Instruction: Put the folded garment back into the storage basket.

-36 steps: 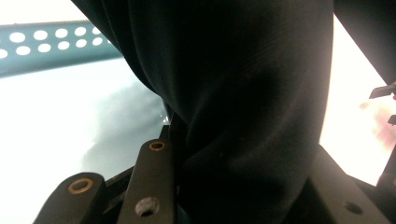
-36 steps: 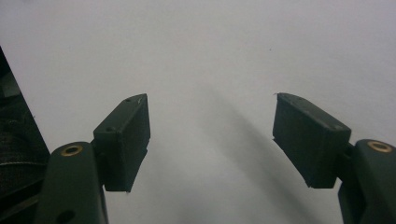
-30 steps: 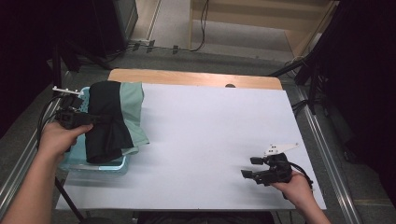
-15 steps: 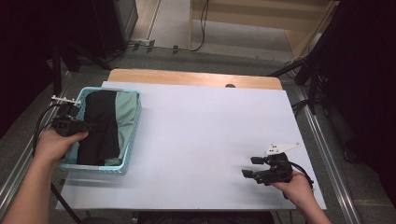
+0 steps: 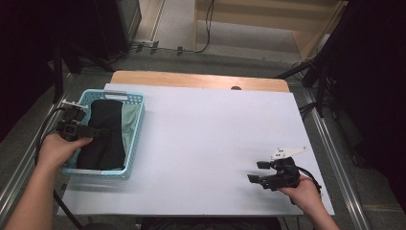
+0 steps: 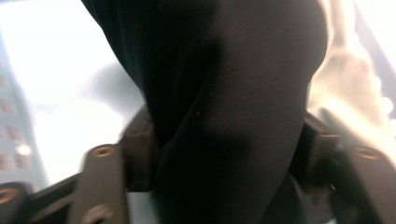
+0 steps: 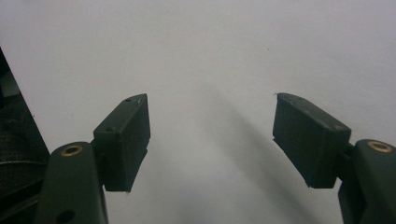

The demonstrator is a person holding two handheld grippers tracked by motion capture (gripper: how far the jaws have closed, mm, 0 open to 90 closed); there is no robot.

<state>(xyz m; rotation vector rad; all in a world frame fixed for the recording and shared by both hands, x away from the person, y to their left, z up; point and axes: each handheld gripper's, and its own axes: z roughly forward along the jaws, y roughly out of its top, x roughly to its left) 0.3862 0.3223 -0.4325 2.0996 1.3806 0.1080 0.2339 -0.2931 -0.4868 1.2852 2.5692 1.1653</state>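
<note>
A folded black cloth (image 5: 106,134) lies in the light blue basket (image 5: 128,97) at the table's left, on top of a pale green cloth (image 5: 130,125). My left gripper (image 5: 93,130) reaches into the basket from its left side. Its jaws have just been opening. In the left gripper view the black cloth (image 6: 224,70) still bulges between the jaws of the left gripper (image 6: 224,149), which flank it loosely. My right gripper (image 5: 256,171) rests low over the white table sheet near the front right. In the right gripper view this gripper (image 7: 212,135) stands open with nothing between its pads.
The white sheet (image 5: 215,139) covers most of the table, with a wooden strip (image 5: 191,79) along the far edge. Metal rails (image 5: 330,143) run along both sides. Dark floor, cables and furniture lie beyond.
The black cloth, held up and draped over the basket's edge a second ago, has sunk down into the basket with the left gripper. The right gripper has not moved.
</note>
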